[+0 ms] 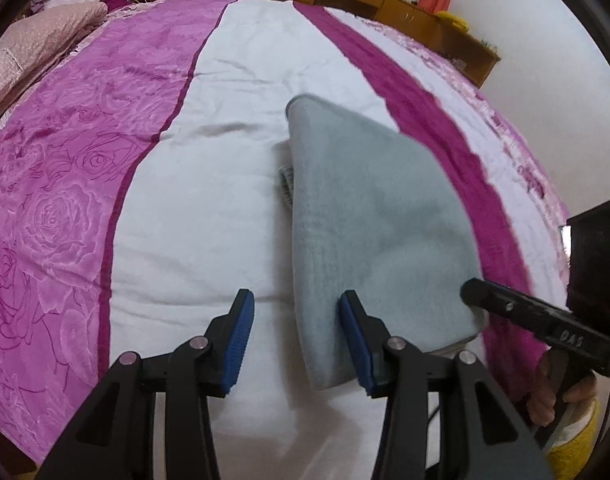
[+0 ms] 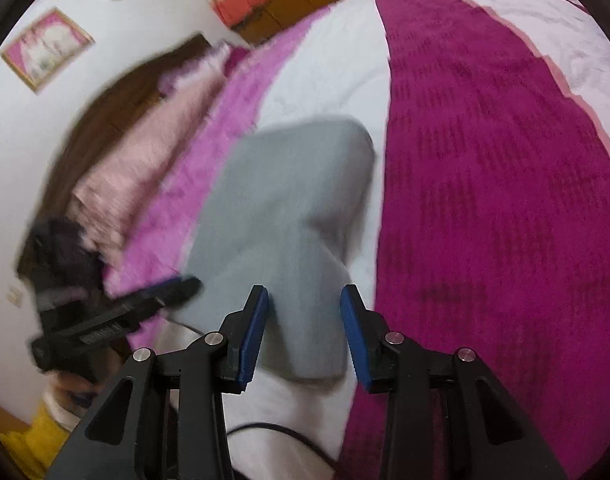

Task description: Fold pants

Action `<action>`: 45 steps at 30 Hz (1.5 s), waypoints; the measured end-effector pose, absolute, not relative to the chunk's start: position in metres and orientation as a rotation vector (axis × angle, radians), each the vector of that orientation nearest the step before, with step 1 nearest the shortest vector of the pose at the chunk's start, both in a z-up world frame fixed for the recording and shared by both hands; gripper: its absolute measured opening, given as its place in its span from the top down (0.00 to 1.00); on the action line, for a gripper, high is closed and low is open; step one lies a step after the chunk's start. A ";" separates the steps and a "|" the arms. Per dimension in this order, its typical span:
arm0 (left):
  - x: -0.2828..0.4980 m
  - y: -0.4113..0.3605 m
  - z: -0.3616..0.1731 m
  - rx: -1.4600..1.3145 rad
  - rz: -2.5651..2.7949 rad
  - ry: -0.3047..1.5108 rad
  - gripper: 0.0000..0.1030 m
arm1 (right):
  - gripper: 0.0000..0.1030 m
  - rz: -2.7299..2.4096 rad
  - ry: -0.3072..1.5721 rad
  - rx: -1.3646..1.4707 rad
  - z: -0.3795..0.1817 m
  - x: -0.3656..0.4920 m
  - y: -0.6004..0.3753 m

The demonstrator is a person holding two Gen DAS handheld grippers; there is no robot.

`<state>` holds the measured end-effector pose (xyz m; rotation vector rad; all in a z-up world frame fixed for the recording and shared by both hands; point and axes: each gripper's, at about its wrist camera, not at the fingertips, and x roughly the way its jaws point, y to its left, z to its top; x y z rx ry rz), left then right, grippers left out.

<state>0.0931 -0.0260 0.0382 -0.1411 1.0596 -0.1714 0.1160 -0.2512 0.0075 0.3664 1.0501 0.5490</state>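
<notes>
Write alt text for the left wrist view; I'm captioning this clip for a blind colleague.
Folded grey pants lie on the white stripe of a pink and magenta bedspread. The left gripper hovers at their near edge, blue-padded jaws open and holding nothing. The right gripper reaches in from the right.

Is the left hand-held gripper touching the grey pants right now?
Cannot tell. In the left wrist view the left hand-held gripper stands open over the folded grey pants, one pad overlapping their edge; no gap or contact shows.

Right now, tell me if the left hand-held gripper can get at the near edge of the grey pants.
Probably yes. The left hand-held gripper hangs open just over the near edge of the folded grey pants, with only bare bedspread between them.
</notes>
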 end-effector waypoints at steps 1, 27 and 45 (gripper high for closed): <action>0.094 -0.025 0.035 -0.131 -0.167 1.063 0.53 | 0.70 0.541 1.072 0.375 0.002 0.119 -0.250; 0.086 -0.019 0.037 -0.145 -0.178 1.030 0.48 | 0.97 0.502 0.921 0.346 0.039 0.112 -0.234; 0.008 -0.028 0.045 -0.134 -0.065 1.015 0.22 | 0.26 0.295 0.831 0.177 0.062 0.009 -0.254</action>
